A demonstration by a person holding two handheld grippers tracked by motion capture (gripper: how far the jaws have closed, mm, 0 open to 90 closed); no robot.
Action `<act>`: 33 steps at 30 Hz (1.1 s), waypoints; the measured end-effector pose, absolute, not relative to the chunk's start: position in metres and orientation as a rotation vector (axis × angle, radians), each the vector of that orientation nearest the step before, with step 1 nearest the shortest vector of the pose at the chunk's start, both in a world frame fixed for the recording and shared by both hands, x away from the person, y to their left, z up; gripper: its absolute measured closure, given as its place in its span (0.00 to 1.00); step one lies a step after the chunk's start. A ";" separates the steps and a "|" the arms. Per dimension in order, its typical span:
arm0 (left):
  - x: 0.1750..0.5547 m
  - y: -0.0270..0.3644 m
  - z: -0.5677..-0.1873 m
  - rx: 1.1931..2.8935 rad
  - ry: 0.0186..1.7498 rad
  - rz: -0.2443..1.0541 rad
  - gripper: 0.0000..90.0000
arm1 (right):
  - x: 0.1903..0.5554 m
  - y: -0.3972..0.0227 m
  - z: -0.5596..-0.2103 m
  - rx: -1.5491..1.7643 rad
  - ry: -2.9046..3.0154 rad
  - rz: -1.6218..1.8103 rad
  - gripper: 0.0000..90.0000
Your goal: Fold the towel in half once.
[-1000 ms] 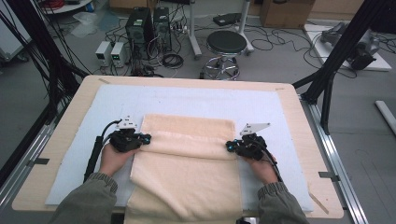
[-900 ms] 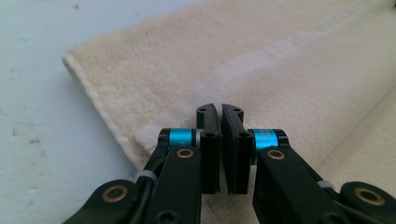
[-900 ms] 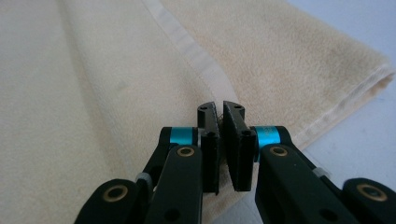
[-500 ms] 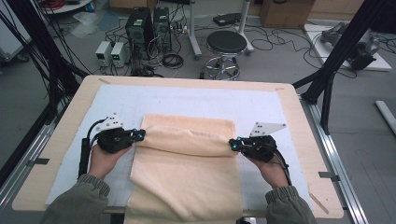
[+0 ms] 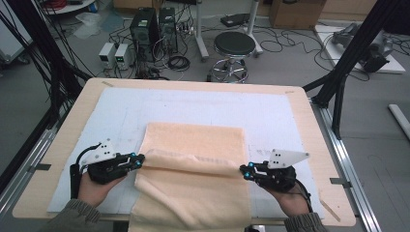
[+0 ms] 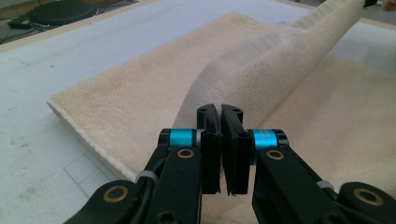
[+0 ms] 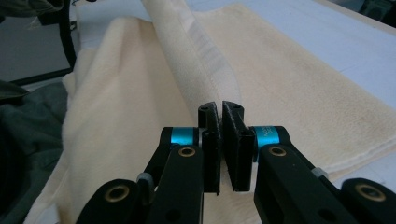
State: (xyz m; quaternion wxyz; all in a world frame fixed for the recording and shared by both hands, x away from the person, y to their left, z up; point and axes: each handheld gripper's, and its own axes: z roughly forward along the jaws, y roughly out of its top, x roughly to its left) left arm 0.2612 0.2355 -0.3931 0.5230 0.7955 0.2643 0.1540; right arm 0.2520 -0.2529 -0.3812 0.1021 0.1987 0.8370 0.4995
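Up close, both pairs of black jaws are pressed nearly together, each pinching a thin edge of a cream-coloured towel (image 5: 193,179). Along the left gripper (image 6: 220,122), the two pads clamp a corner of the cloth, and from that pinch a raised fold of towel (image 6: 266,65) runs away toward the upper right of that view, hanging above the flat layer beneath. Along the right gripper (image 7: 220,122), the pads likewise clamp a corner with a stitched hem, and the lifted fold (image 7: 187,42) stretches off toward the top left, where a dark sleeve and part of the other gripper appear at the edge. From above, the left gripper (image 5: 139,160) sits at the towel's left side and the right gripper (image 5: 244,170) at its right side, tips pointing inward toward each other, with the lifted edge stretched as a soft ridge between them. Each gripper is held in a hand, the left hand (image 5: 96,186) and the right hand (image 5: 290,200), with grey-green sleeves entering from the bottom. The towel lies in the middle of a pale blue-white mat (image 5: 270,116), its far part flat and its near end draping over the table's front edge. The mat covers a light wooden table (image 5: 314,145). Beyond the table stand a round black stool (image 5: 234,46), computer towers (image 5: 154,29) and loose cables on a grey floor.
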 end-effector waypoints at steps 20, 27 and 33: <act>0.205 0.245 -0.396 1.964 0.532 0.287 0.95 | 0.207 -0.253 -0.385 0.503 2.547 1.501 0.95; 0.194 0.249 -0.389 1.957 0.479 0.230 0.82 | 0.199 -0.255 -0.384 0.485 2.591 1.557 0.78; 0.216 0.249 -0.387 1.942 0.546 0.293 0.67 | 0.228 -0.260 -0.377 0.597 2.511 1.518 0.63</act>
